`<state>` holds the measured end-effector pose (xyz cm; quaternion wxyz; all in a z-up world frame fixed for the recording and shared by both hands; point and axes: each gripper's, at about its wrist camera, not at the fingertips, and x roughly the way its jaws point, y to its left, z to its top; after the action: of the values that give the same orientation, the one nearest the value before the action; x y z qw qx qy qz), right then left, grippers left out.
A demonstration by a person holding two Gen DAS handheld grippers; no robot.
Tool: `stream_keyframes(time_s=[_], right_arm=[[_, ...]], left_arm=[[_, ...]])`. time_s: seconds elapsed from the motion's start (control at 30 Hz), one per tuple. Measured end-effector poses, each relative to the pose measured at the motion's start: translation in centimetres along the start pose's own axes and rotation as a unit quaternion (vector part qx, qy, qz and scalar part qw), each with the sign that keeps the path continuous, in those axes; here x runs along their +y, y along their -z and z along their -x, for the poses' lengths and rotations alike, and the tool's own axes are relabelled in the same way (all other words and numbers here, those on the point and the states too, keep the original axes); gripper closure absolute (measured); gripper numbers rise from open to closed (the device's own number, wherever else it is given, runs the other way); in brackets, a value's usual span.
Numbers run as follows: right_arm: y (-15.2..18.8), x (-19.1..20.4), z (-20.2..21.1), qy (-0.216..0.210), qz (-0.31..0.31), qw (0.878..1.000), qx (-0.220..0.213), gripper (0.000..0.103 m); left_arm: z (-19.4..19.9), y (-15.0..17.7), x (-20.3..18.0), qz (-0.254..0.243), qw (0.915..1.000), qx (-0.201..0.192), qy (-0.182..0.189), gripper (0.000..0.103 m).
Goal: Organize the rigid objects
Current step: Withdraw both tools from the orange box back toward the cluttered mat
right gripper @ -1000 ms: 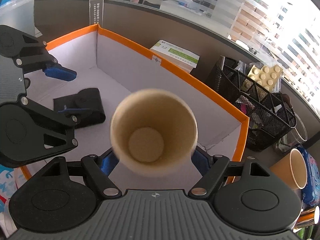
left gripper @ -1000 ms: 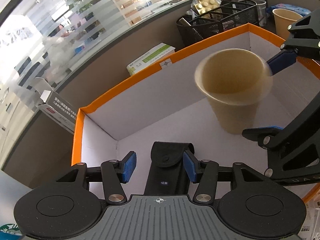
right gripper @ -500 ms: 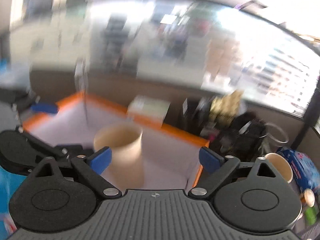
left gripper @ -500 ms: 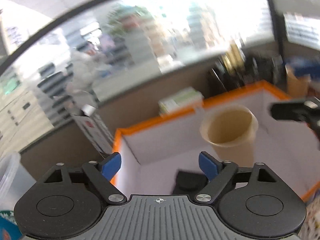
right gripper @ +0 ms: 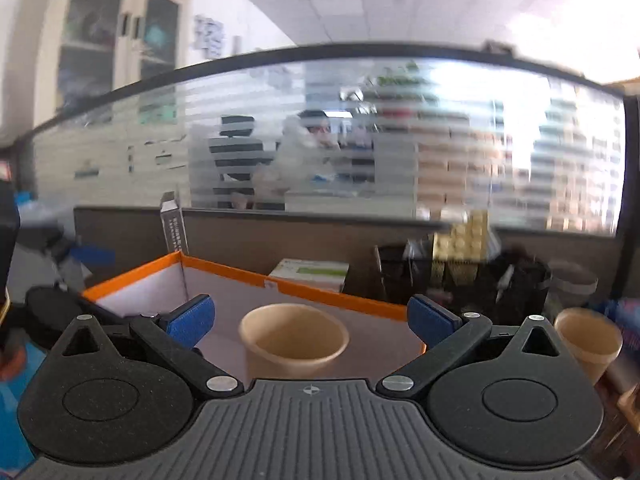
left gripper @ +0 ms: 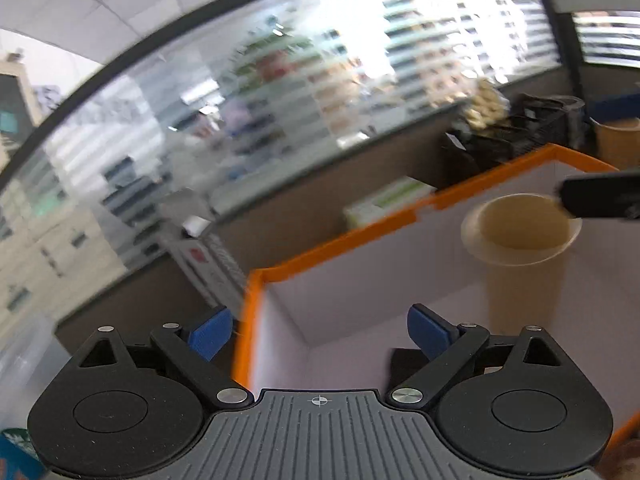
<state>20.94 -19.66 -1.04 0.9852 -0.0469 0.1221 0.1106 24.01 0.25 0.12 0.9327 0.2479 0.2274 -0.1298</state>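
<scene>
The paper cup (right gripper: pixel 294 338) stands upright inside the orange-edged box (right gripper: pixel 320 294), on its pale floor near the far wall; in the left wrist view the same cup (left gripper: pixel 520 248) appears at the right of the box (left gripper: pixel 340 248), with a dark pouch (left gripper: pixel 404 368) lying on the floor just below the tool. We read the right tool (right gripper: pixel 310 318) as spread fully apart, the cup between and beyond its blue pads but untouched. The left tool (left gripper: pixel 320 330) has just been opening and stands wide apart with nothing between its pads, straddling the box's near corner. We judge the placing step finished for cup and pouch alike, both now resting free in the box. Outside it, to the right, a second paper cup (right gripper: pixel 588 342) stands beside a black wire basket (right gripper: pixel 460 280), and a green-and-white carton (right gripper: pixel 310 272) lies behind the far wall. The next move, we judge, calls for carrying an open tool to one of these.
</scene>
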Motion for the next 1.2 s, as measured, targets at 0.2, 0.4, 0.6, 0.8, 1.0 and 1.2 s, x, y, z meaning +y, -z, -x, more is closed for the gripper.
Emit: stream_keyframes(time_s=[0.2, 0.4, 0.6, 0.8, 1.0, 1.2], right_arm=[[0.9, 0.2, 0.9, -0.008, 0.087, 0.996, -0.025, 0.0], [0.9, -0.4, 1.8, -0.038, 0.064, 0.997, -0.015, 0.0], [0.2, -2.2, 7.8, -0.069, -0.027, 0.994, -0.081, 0.0], [2.3, -1.0, 11.7, -0.084, -0.015, 0.993, -0.086, 0.0], [1.2, -0.1, 9.3, -0.103, -0.045, 0.991, -0.078, 0.0], [1.5, -2.0, 6.9, -0.113, -0.147, 0.983, 0.001, 0.0]], left_arm=[[1.6, 0.6, -1.9, -0.021, 0.999, 0.039, 0.002, 0.007], [5.1, 2.1, -0.8, 0.07, 0.9958, 0.058, -0.01, 0.007], [15.9, 4.4, 1.3, 0.19, 0.9737, -0.108, -0.064, 0.001], [19.3, 6.7, 1.1, 0.133, 0.9713, -0.193, -0.042, 0.0], [15.1, 5.8, 4.8, 0.213, 0.9499, -0.217, 0.071, 0.0], [11.6, 3.9, 6.4, 0.225, 0.9512, -0.176, 0.115, 0.0]])
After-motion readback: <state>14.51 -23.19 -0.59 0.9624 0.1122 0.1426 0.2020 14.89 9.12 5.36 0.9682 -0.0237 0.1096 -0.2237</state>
